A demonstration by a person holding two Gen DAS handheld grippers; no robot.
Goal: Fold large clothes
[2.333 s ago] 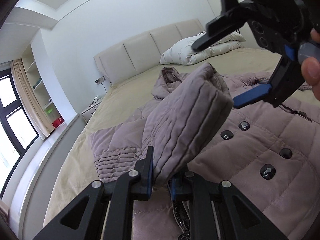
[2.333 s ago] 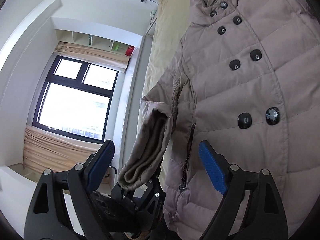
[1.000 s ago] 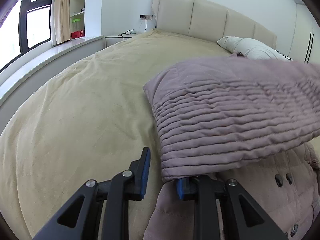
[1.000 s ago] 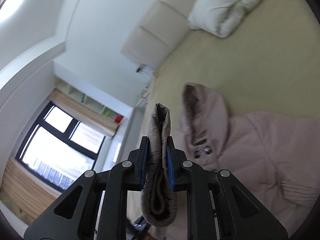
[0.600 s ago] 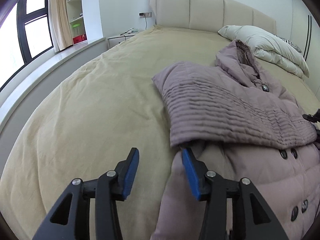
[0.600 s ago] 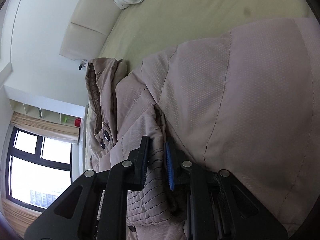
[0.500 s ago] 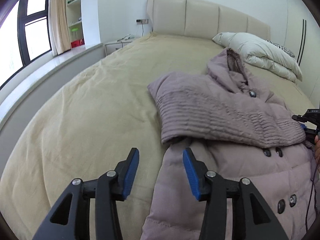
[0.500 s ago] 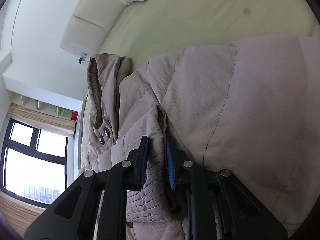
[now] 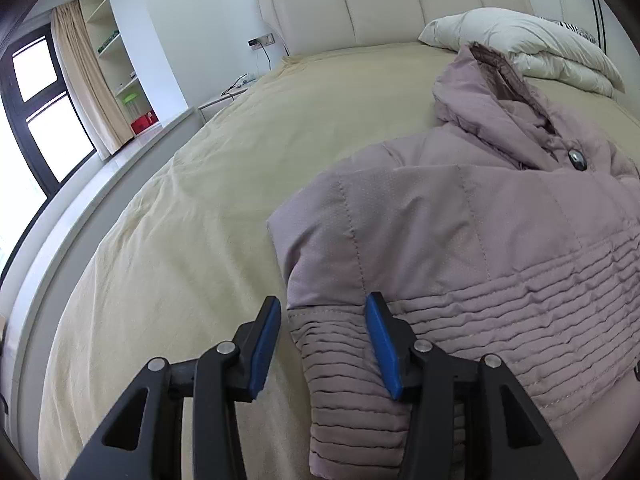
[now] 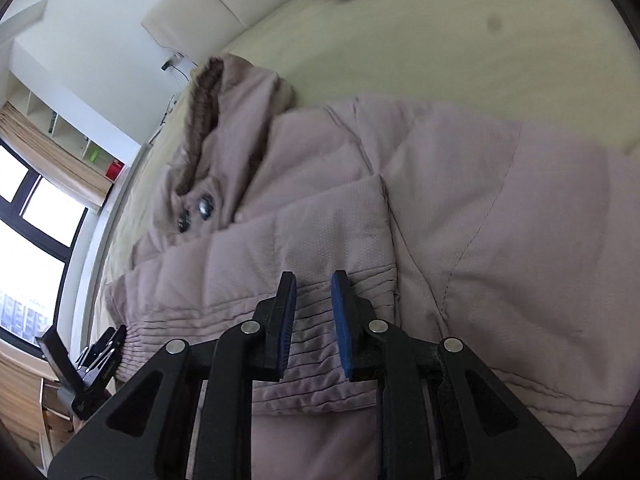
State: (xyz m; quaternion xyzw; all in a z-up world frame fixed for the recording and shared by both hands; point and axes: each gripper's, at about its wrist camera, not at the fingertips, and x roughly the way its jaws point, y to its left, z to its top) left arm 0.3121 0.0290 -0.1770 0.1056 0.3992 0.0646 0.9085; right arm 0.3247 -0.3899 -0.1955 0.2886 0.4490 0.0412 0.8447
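A mauve padded coat (image 9: 500, 216) with a hood (image 9: 484, 80) lies on the beige bed (image 9: 240, 168). Its sleeve (image 9: 460, 308) is folded across the chest. My left gripper (image 9: 322, 336) is open, its jaws either side of the sleeve's folded edge near the shoulder. In the right wrist view the coat (image 10: 500, 220) fills the frame. My right gripper (image 10: 314, 312) is open a little, just above the sleeve's ribbed cuff (image 10: 304, 372), holding nothing. The left gripper (image 10: 92, 364) shows at the lower left there.
White pillows (image 9: 520, 44) lie at the padded headboard (image 9: 380, 4). A window (image 9: 36, 104), curtain and shelves stand to the left, with a ledge along the bed's left side. Bare bedspread lies left of the coat.
The right gripper laid the sleeve cuff across the coat and let go of it. The left gripper moved in closer, its open jaws now around the sleeve's folded edge.
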